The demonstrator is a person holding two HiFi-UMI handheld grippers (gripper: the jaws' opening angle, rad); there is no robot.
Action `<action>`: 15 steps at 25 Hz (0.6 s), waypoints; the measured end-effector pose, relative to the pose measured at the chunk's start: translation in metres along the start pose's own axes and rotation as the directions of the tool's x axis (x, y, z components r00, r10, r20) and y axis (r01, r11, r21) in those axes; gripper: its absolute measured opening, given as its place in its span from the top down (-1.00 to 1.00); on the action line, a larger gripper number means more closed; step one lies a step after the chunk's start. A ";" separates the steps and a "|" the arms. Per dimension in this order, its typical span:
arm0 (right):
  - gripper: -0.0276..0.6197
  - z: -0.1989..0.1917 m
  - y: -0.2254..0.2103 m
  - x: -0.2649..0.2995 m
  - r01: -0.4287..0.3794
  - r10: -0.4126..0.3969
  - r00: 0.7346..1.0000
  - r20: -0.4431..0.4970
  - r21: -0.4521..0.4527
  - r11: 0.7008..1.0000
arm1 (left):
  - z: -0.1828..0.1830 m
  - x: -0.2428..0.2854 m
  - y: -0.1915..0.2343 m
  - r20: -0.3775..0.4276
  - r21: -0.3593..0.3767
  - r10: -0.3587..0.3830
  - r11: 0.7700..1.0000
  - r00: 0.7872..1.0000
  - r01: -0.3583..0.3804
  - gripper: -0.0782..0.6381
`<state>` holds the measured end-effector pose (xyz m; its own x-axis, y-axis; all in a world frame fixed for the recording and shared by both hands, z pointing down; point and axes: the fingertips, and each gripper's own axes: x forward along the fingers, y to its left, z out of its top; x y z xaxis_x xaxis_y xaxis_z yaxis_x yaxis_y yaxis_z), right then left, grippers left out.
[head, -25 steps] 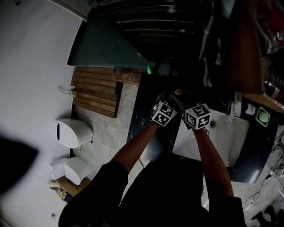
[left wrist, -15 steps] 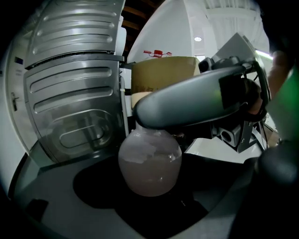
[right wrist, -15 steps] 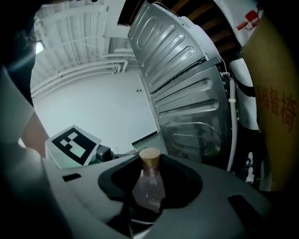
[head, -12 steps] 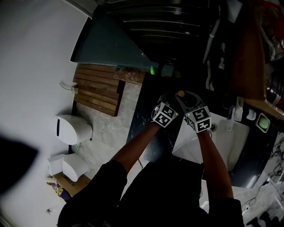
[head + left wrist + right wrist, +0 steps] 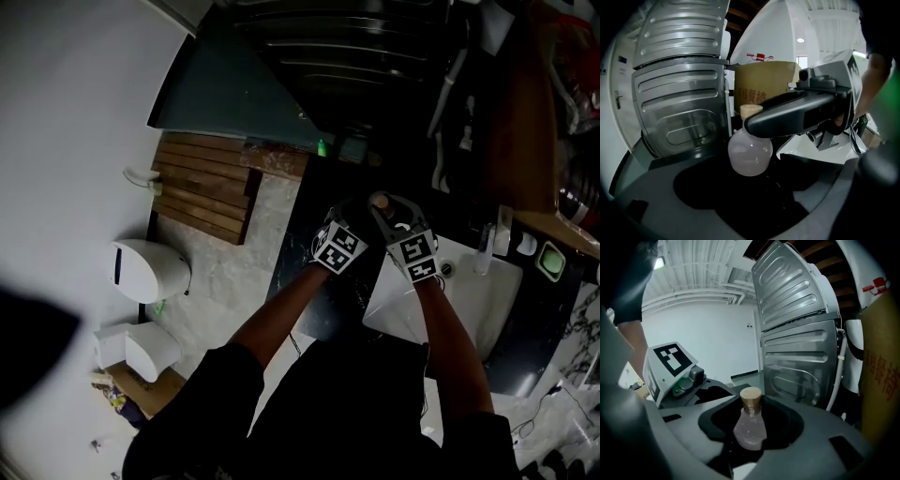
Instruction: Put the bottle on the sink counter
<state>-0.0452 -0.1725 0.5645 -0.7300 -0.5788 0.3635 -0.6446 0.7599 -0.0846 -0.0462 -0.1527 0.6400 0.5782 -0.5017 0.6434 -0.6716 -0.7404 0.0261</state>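
A small round-bellied clear bottle (image 5: 750, 430) with a cork stopper stands upright between the two grippers, over the black counter (image 5: 305, 272) beside the white sink (image 5: 492, 305). In the head view only its cork (image 5: 379, 200) shows. My right gripper (image 5: 394, 210) reaches around the bottle, with space on both sides of the glass. My left gripper (image 5: 354, 211) comes from the left, and the bottle (image 5: 750, 154) sits at the far end of its wide gap, touching neither jaw. One right jaw crosses in front of the bottle's neck in the left gripper view.
A ribbed metal appliance panel (image 5: 679, 103) rises just behind the bottle. A cardboard box (image 5: 761, 91) stands further back. A faucet (image 5: 485, 246) and a green soap dish (image 5: 551, 261) sit at the sink's far side. A wooden slat mat (image 5: 202, 192) and a white toilet (image 5: 150, 272) are on the floor to the left.
Both grippers have drifted slightly up and to the left in the head view, staying together around the cork. The bottle remains between them.
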 end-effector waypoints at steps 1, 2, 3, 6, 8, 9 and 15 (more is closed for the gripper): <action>0.46 0.000 -0.001 -0.001 0.010 -0.010 1.000 -0.003 0.001 1.000 | 0.001 -0.003 0.001 0.008 -0.010 0.004 1.000 1.000 -0.004 -0.36; 0.46 -0.001 -0.002 -0.002 0.024 -0.024 1.000 -0.003 0.003 1.000 | 0.001 -0.007 0.002 0.019 -0.028 0.006 1.000 1.000 -0.006 -0.36; 0.45 -0.003 -0.003 -0.004 0.041 -0.040 0.999 -0.003 0.008 0.999 | 0.002 -0.012 0.003 0.033 -0.057 0.010 0.998 0.999 -0.008 -0.36; 0.39 -0.004 -0.005 -0.015 0.093 -0.093 0.996 0.009 0.021 0.995 | 0.004 -0.031 0.008 0.087 -0.141 0.039 0.990 0.995 -0.026 -0.36; 0.38 -0.002 -0.007 -0.025 0.119 -0.120 0.992 0.030 0.045 0.992 | 0.003 -0.043 0.008 0.100 -0.158 0.050 0.987 0.994 -0.034 -0.36; 0.38 -0.001 -0.008 -0.031 0.130 -0.132 0.990 0.040 0.058 0.990 | 0.003 -0.048 0.006 0.104 -0.168 0.047 0.985 0.994 -0.029 -0.36; 0.38 0.009 0.005 -0.065 0.198 -0.206 0.977 0.062 0.117 0.973 | 0.013 -0.078 -0.017 0.179 -0.221 -0.004 0.974 0.984 0.044 -0.36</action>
<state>-0.0030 -0.1344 0.5320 -0.5944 -0.7401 0.3145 -0.7982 0.5906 -0.1188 -0.0738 -0.1066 0.5791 0.6545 -0.5705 0.4962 -0.7311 -0.6447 0.2232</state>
